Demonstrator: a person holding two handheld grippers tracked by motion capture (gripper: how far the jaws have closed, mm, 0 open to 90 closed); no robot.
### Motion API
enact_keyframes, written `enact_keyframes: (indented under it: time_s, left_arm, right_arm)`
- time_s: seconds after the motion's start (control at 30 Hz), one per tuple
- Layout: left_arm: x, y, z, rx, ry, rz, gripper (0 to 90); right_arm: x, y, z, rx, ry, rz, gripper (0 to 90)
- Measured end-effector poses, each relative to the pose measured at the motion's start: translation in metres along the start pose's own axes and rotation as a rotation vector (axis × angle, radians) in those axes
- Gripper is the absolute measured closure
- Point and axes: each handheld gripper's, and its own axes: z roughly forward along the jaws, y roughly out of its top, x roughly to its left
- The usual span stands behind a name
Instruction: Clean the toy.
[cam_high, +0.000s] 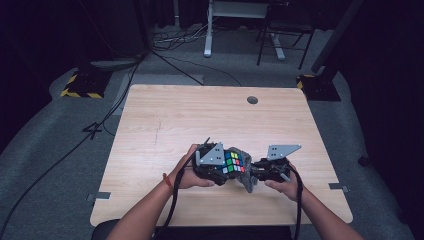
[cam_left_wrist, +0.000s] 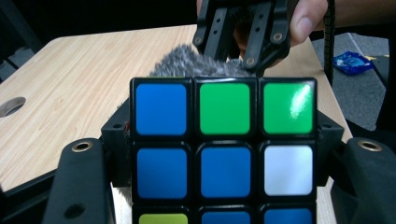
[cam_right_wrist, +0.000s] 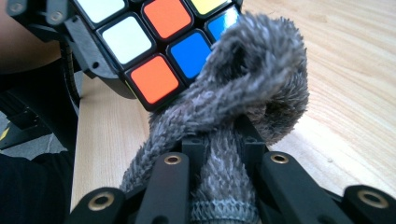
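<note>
A Rubik's cube (cam_high: 233, 162) with mixed colours is held above the near part of the wooden table (cam_high: 165, 120), my left gripper (cam_high: 220, 167) shut on it. In the left gripper view the cube (cam_left_wrist: 224, 149) sits between the two black jaws, its blue, green and white squares facing the camera. My right gripper (cam_high: 256, 172) is shut on a grey fuzzy cloth (cam_high: 247, 175). In the right gripper view the cloth (cam_right_wrist: 243, 116) bunches out of the jaws and presses against the cube (cam_right_wrist: 154, 42). The right gripper (cam_left_wrist: 240, 51) also appears behind the cube in the left gripper view.
A round cable hole (cam_high: 252, 100) lies near the table's far edge. Black cables trail from both grippers over the near edge. Beyond the table stand a white desk frame (cam_high: 210, 30) and yellow-black striped stand bases (cam_high: 80, 85). A blue packet (cam_left_wrist: 353, 62) lies on the floor.
</note>
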Motion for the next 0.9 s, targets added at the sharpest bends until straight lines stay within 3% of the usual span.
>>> enact_keyframes:
  time_s: [0.13, 0.23, 0.33, 0.37, 0.43, 0.53, 0.73, 0.77, 0.83, 0.9]
  left_arm:
    - [0.001, -0.001, 0.000, 0.013, 0.004, -0.002, 32.6]
    - [0.002, -0.005, 0.003, 0.072, 0.019, -0.002, 32.6]
    - [0.001, -0.007, 0.007, 0.085, 0.013, -0.006, 32.9]
    - [-0.002, -0.006, 0.011, 0.107, 0.011, 0.014, 32.9]
    - [-0.002, -0.005, 0.012, 0.109, 0.031, 0.025, 33.2]
    - [-0.001, -0.005, 0.010, 0.090, 0.030, 0.010, 33.4]
    - [0.000, -0.002, 0.007, 0.053, 0.014, -0.007, 33.6]
    - [0.000, -0.001, 0.006, 0.048, 0.014, -0.012, 33.6]
    - [0.001, -0.001, 0.005, 0.040, 0.013, -0.015, 33.7]
    - [0.001, 0.000, 0.003, 0.026, 0.011, -0.019, 33.7]
  right_arm:
    - [0.001, 0.003, -0.005, -0.016, -0.018, -0.010, 78.5]
    - [0.002, 0.005, -0.009, -0.034, -0.023, -0.014, 78.6]
    - [0.005, 0.010, -0.016, -0.074, -0.012, -0.017, 78.6]
    - [0.007, 0.012, -0.017, -0.078, -0.007, -0.025, 78.6]
    - [0.010, 0.013, -0.017, -0.064, -0.028, -0.045, 78.6]
    - [0.009, 0.013, -0.018, -0.070, -0.034, -0.039, 78.6]
    - [0.005, 0.009, -0.011, -0.002, -0.058, -0.035, 78.6]
    - [0.002, 0.006, -0.005, 0.053, -0.063, -0.035, 78.5]
    - [0.001, 0.004, -0.002, 0.072, -0.063, -0.027, 78.6]
    - [-0.003, -0.001, 0.005, 0.134, -0.054, -0.014, 78.5]
